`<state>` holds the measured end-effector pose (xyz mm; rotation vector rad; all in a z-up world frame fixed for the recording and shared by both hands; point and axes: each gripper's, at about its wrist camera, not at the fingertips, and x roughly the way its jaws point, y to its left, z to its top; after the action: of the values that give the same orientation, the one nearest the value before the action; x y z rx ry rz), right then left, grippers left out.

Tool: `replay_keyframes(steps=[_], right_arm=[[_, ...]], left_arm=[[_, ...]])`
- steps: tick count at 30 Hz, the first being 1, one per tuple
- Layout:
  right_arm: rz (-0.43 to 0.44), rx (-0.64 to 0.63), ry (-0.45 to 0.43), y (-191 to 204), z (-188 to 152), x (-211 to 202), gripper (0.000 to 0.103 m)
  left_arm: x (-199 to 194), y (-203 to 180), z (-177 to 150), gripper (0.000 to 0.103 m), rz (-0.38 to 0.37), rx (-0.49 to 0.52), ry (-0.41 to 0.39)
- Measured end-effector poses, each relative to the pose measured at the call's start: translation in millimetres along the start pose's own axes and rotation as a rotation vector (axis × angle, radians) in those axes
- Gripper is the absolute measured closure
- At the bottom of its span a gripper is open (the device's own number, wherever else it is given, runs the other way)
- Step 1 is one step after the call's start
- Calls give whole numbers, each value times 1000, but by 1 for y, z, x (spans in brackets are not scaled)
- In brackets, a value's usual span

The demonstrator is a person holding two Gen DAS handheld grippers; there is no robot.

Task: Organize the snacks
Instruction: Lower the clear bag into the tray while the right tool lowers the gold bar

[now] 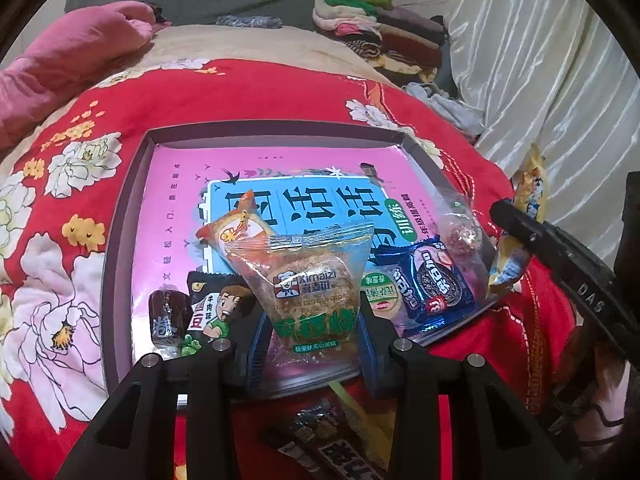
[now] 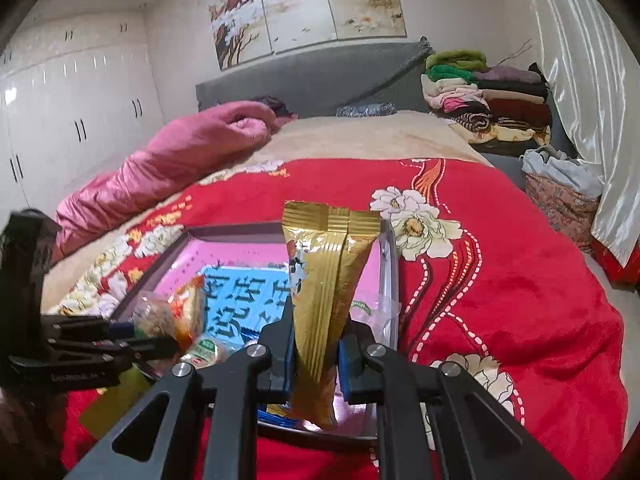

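Snacks — one clear packet (image 1: 310, 280) in left claw (image 1: 310, 340), one gold packet (image 2: 326, 300) in right claw (image 2: 316, 360).

The cake pack (image 1: 310, 292) covers the middle of the blue book (image 1: 292, 216), and its lower end sinks between the left tongs (image 1: 310, 344). A dark packet (image 1: 332, 448) is cut off by the bottom edge. The gold pack (image 2: 324, 304) hides the tray's (image 2: 236, 230) far corner; its front print faces away.

Red floral blanket (image 1: 248, 96), pink-lined box (image 1: 160, 200), gold snack packet (image 2: 328, 280), blue cookie packet (image 1: 430, 280).
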<state>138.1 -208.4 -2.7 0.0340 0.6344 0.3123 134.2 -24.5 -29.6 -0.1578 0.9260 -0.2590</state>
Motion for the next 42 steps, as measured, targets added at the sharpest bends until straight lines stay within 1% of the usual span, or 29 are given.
replay_keyframes(steps=[9,16,22,26,36,42], right_arm=[[-28,-40,37,5,-4,14,86],[-32,-57,61,9,-7,21,86],[-8,-22,94,4,-9,29,86],[3,-6,98,1,-10,30,86],[29,-16,115,6,-13,32,86],[46,0,124,4,-15,33,85]], left_arm=[[3,3,1,63,5,-2,4],[3,2,1,63,10,-10,6],[3,3,1,63,14,-10,7],[3,3,1,63,13,-12,7],[0,6,1,63,18,-27,3],[0,10,2,63,20,-39,6]])
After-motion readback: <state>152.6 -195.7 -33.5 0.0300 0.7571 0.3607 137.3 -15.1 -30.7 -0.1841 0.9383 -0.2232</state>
